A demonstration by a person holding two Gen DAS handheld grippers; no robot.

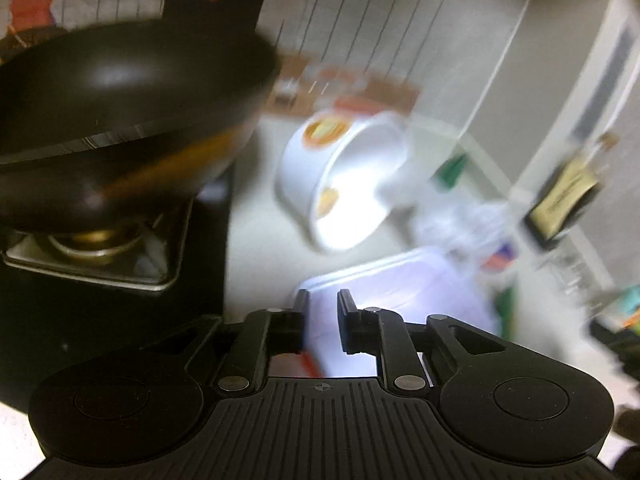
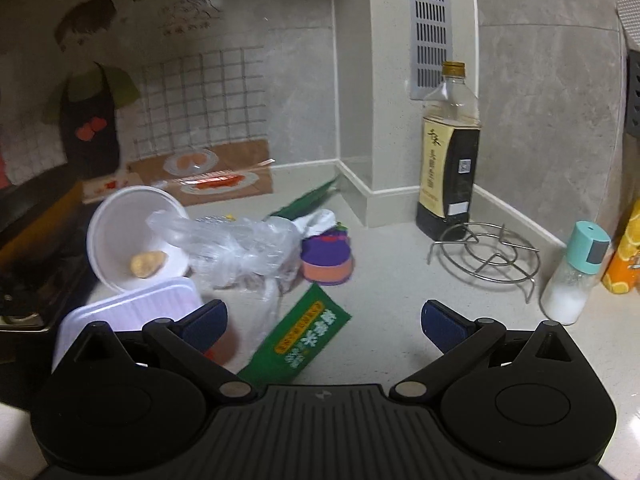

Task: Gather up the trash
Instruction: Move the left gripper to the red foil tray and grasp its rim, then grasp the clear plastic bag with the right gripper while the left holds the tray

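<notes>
Trash lies on the pale counter (image 2: pixel 400 272). A white paper bowl (image 1: pixel 340 184) (image 2: pixel 132 236) is tipped on its side with a food scrap (image 2: pixel 147 263) inside. Beside it are a crumpled clear plastic bag (image 2: pixel 240 248), a purple and orange wrapper (image 2: pixel 326 258) and a flat green packet (image 2: pixel 300 336). A white lidded tray (image 1: pixel 392 284) (image 2: pixel 132 308) sits nearest. My left gripper (image 1: pixel 322 312) hovers over the tray, its jaws a narrow gap apart with nothing pinched. My right gripper (image 2: pixel 326 322) stands wide open above the green packet, holding nothing.
A black wok (image 1: pixel 120 92) sits on the stove at the left, close to my left gripper. A dark sauce bottle (image 2: pixel 450 152), a wire trivet (image 2: pixel 484 256), a salt shaker (image 2: pixel 576 276) and an orange carton (image 2: pixel 626 256) stand at the right by the wall corner.
</notes>
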